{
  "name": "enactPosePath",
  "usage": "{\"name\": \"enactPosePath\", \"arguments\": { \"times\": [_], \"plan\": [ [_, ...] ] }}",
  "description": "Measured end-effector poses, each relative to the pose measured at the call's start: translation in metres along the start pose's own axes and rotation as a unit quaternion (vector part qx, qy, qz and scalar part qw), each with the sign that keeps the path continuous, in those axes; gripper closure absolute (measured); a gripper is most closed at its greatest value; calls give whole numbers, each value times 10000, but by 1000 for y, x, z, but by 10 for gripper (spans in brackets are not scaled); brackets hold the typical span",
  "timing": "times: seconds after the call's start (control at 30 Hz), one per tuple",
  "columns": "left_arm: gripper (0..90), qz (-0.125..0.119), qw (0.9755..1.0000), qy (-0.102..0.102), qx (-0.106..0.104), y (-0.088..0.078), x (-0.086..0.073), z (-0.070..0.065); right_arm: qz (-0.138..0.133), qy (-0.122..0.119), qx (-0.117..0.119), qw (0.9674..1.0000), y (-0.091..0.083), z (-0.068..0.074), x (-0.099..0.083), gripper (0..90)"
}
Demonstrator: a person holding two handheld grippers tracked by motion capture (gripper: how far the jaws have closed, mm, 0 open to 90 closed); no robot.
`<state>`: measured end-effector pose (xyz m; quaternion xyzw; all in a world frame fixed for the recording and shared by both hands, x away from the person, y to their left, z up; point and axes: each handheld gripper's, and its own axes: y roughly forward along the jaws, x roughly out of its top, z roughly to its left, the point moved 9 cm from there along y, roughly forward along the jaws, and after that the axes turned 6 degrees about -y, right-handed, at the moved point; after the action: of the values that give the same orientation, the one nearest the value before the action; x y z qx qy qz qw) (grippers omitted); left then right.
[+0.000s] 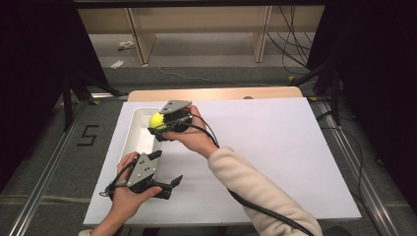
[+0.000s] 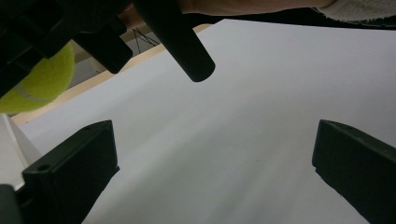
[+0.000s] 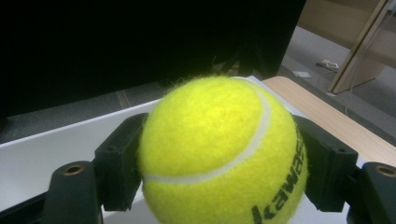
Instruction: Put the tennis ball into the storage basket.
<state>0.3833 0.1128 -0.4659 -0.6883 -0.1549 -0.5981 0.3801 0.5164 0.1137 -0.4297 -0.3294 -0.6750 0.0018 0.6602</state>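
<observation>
tennis ball (image 3: 219, 154) bottom cut off, its lettering partly cropped

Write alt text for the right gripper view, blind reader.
A yellow tennis ball with a white seam and black lettering is clamped in the right gripper, one black jaw pressed on each side. Behind it lie a white tray, a strip of wooden table edge and a dark backdrop.

We see the white table sheet (image 1: 275, 147) evenly lit against dark surroundings, soft shadows beneath the hands, and blurred near jaws in both gripper views.
</observation>
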Motion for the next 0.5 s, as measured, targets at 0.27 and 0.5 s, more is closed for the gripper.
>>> {"name": "enactPosePath", "arguments": {
  "times": [0.27,0.5],
  "plan": [
    [0,-15,10000,-12,-1,0,0,0,-29,-15,50,10000,5,3,4,269],
    [0,-6,10000,-12,-2,0,0,0,-10,-8,66,10000,8,4,5,269]
  ]
}}
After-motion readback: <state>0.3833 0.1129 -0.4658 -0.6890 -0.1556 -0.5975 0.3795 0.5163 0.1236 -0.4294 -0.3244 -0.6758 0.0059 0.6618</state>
